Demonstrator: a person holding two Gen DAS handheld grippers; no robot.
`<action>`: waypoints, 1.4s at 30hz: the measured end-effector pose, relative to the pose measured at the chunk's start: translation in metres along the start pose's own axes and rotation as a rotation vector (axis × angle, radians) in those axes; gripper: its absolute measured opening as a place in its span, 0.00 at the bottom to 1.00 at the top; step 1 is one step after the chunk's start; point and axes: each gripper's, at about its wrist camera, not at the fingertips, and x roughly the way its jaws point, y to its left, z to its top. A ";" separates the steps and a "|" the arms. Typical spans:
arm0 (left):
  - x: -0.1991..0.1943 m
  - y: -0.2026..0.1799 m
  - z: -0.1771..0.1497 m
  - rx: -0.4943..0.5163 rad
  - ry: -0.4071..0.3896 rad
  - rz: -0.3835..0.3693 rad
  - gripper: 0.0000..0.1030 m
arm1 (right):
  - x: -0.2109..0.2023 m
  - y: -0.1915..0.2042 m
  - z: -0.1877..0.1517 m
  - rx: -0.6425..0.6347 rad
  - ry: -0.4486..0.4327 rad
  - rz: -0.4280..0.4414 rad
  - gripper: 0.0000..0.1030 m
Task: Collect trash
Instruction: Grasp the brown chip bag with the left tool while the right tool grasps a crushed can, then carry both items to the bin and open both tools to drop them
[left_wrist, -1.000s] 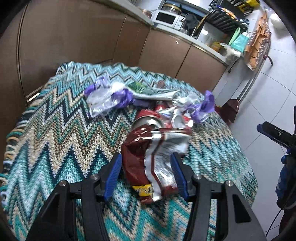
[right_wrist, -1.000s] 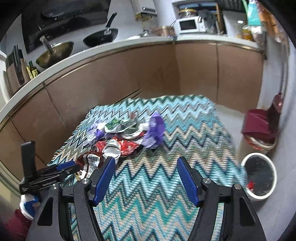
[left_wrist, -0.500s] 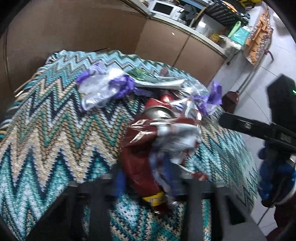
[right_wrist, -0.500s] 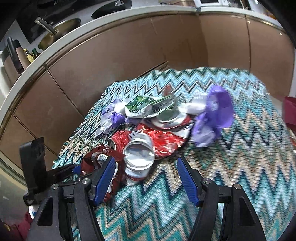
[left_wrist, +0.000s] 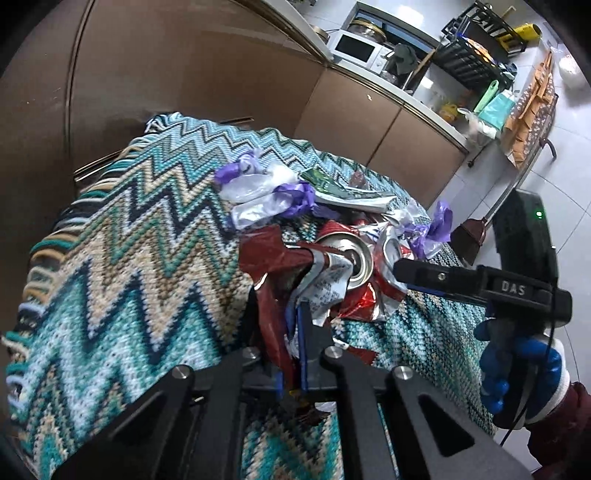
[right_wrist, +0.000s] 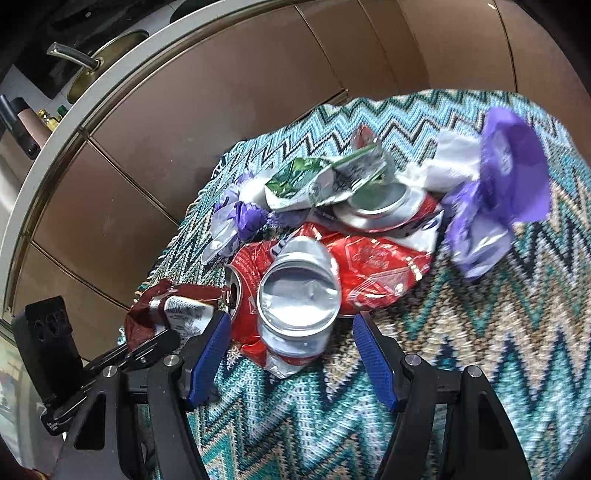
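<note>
A heap of trash lies on a table under a zigzag knit cloth (left_wrist: 122, 258). My left gripper (left_wrist: 291, 332) is shut on a dark red snack wrapper (left_wrist: 269, 266), which also shows in the right wrist view (right_wrist: 166, 306). My right gripper (right_wrist: 291, 350) is open, its blue pads on either side of a crushed red can (right_wrist: 295, 299), not touching it. That can also shows in the left wrist view (left_wrist: 347, 258), with the right gripper (left_wrist: 406, 273) beside it. Behind lie a second crushed can (right_wrist: 384, 210), a red foil wrapper (right_wrist: 376, 266), a green wrapper (right_wrist: 295, 181) and purple wrappers (right_wrist: 506, 181).
Brown cabinet doors (right_wrist: 221, 110) stand close behind the table. A worktop with a microwave (left_wrist: 356, 46) runs above them. White floor tiles (left_wrist: 569, 155) and a broom (left_wrist: 476, 229) lie to the right. The cloth's fringed edge (left_wrist: 33, 273) hangs at left.
My left gripper has shut on the dark red wrapper. My right gripper has moved in low over the table, so that its open pads now flank the crushed red can.
</note>
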 end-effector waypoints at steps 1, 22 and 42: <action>-0.002 0.001 -0.001 -0.002 -0.001 0.002 0.05 | 0.003 0.000 0.000 0.003 0.004 0.002 0.65; -0.076 -0.038 -0.015 0.013 -0.119 0.024 0.03 | -0.075 0.020 -0.038 -0.116 -0.122 -0.070 0.26; 0.013 -0.270 0.012 0.344 0.056 -0.164 0.03 | -0.294 -0.142 -0.113 0.131 -0.530 -0.399 0.26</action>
